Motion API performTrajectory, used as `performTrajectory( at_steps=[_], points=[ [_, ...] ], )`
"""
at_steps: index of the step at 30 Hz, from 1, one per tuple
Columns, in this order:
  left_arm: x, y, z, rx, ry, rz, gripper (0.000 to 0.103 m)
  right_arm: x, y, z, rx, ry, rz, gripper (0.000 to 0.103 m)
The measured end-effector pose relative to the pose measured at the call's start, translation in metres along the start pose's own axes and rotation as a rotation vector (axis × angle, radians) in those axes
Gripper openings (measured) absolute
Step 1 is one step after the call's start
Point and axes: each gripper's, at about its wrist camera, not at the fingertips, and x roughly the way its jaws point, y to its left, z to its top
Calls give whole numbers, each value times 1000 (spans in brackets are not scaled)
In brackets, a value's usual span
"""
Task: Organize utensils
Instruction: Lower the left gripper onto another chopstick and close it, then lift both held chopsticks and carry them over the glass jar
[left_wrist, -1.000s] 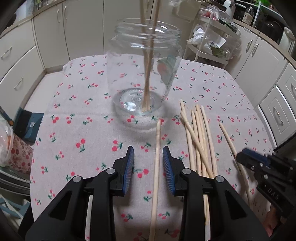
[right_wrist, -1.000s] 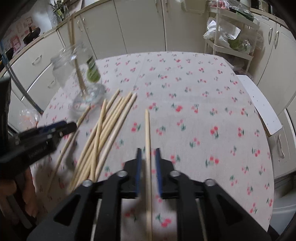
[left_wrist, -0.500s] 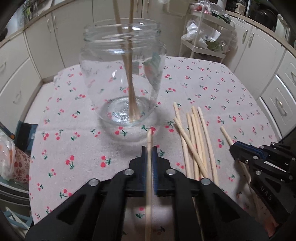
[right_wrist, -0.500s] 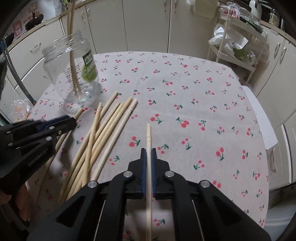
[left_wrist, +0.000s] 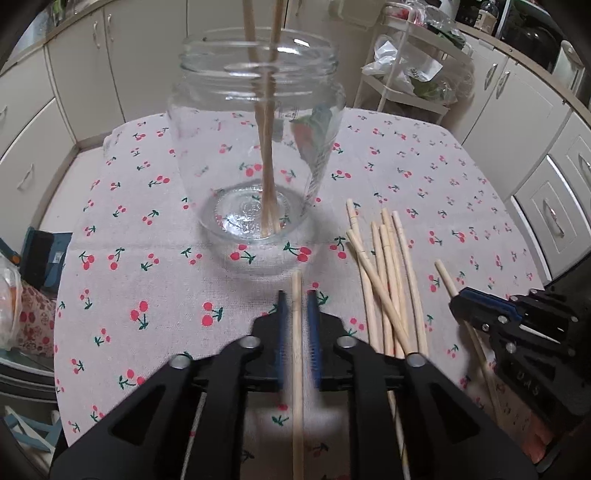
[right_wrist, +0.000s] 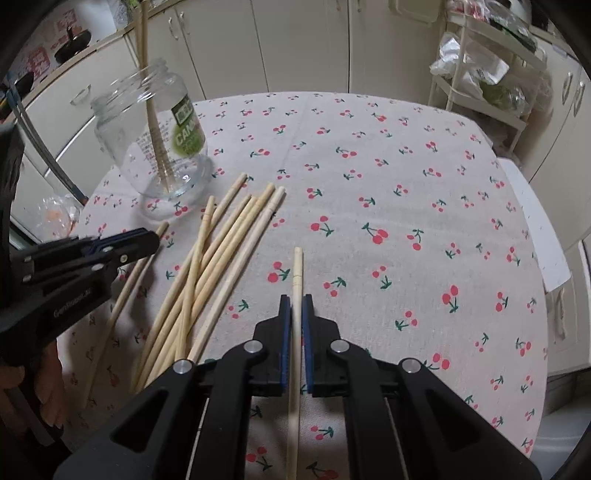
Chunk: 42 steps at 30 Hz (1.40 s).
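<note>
Pale chopsticks fanned on cloth, two upright in jar

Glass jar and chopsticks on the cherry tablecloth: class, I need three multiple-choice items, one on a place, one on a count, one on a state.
1. Where do the loose chopsticks lie?
A. On the tablecloth, beside the glass jar
B. Inside a drawer
C. On the floor

2. How many standing chopsticks are in the glass jar?
A. None
B. Two
C. Five

3. How is the glass jar standing?
A. On its side
B. Upright, lid screwed on
C. Upright, mouth open, no lid

Answers:
1 A, since the bundle is spread flat on the cloth next to the jar's base.
2 B, since two sticks rise through the jar's mouth.
3 C, since the threaded rim is bare and the base sits flat on the cloth.
</note>
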Motion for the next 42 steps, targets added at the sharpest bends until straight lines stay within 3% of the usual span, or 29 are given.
performTrajectory(
  at_steps=[4,6,13,18,21,29,42],
  points=[
    [1,-7,-1,27,-8,31,13,-1,0,-3,-1,-17,4,6],
    [0,-7,-2,31,-4,20,5,-2,-5,-4,37,-21,34,6],
    [-18,-9,-6,33,-47,5,5,-22,-17,-7,175,-110,172,6],
    [-51,1,-6,-7,-147,-37,5,-57,-20,-2,243,-270,257,6],
    [-80,12,-4,-37,-251,-81,5,-81,-18,5,275,-387,308,6],
    [-143,39,18,-117,-486,-149,5,-117,-16,30,325,-569,361,6],
    [-190,37,52,-105,-627,-168,5,-125,-8,44,327,-623,382,6]
  ],
)
